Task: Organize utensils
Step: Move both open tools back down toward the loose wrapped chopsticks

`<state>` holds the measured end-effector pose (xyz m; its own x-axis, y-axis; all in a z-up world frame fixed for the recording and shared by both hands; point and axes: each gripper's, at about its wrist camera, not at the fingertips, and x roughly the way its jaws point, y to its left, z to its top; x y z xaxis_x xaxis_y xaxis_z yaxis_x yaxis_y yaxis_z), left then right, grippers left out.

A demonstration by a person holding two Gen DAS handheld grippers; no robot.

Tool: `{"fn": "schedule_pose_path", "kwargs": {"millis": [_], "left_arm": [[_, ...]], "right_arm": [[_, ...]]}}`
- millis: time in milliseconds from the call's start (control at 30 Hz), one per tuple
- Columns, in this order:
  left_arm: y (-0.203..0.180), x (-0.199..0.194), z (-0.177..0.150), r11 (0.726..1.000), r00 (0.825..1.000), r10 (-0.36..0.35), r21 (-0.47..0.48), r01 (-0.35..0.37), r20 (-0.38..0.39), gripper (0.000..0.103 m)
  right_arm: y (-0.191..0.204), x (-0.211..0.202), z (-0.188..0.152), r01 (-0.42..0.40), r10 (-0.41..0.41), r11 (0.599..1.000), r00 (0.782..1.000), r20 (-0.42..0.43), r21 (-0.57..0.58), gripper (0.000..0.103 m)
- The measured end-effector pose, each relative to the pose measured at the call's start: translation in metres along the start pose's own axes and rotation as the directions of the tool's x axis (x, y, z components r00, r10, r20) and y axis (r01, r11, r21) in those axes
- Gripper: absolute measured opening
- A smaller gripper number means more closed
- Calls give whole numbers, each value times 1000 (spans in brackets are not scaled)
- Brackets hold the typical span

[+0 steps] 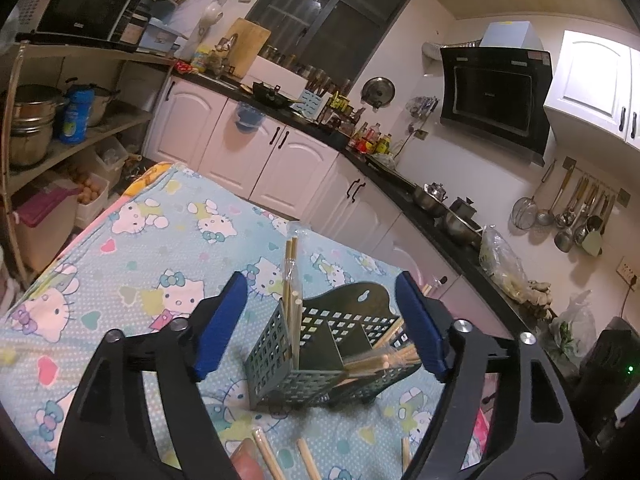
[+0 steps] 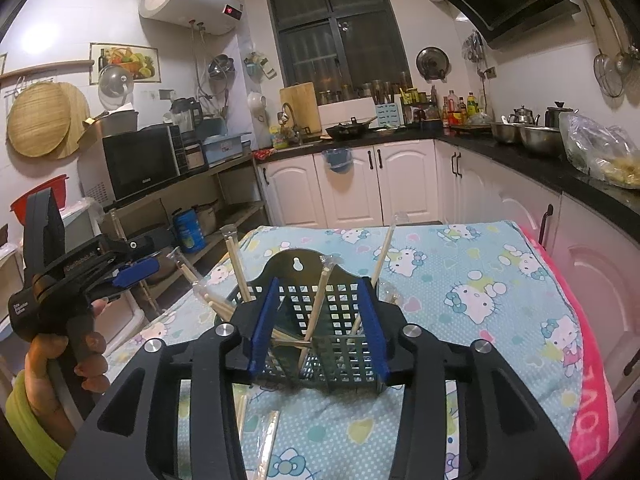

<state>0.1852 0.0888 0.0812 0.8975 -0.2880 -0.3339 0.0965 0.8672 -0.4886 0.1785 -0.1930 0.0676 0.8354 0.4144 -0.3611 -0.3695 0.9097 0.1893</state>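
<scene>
Facing holder (image 2: pixel 316 320) head-on: right tongs (image 2: pixel 318 330) nearer, part-open, empty; left tongs (image 1: pixel 320 324) wide, empty. Loose chopsticks (image 1: pixel 268 456) flat on desk (image 1: pixel 140 248) (below tongs).

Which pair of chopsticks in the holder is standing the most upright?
The wrapped pair in the holder's left compartment, seen from the left wrist camera. It stands nearly vertical, while the chopsticks in the right compartment lean over steeply.
</scene>
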Motion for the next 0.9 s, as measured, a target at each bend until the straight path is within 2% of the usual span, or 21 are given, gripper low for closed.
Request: {"fn": "schedule_pose_path", "kwargs": {"millis": [100, 167, 467, 900], "left_arm": [[0, -9, -2, 1000, 1000, -3, 2, 3, -6, 87], [0, -12, -4, 1000, 1000, -4, 6, 4, -20, 91], [-1, -27, -22, 999, 997, 25, 49, -21, -75, 91], [2, -43, -41, 997, 992, 46, 74, -38, -117, 91]], "right_arm": [[2, -3, 0, -2, 2, 1000, 1000, -3, 1, 50], [2, -7, -1, -2, 2, 1000, 1000, -5, 3, 54], [7, -21, -9, -7, 7, 1000, 1000, -24, 4, 63], [14, -34, -21, -5, 5, 1000, 999, -52, 2, 67]]}}
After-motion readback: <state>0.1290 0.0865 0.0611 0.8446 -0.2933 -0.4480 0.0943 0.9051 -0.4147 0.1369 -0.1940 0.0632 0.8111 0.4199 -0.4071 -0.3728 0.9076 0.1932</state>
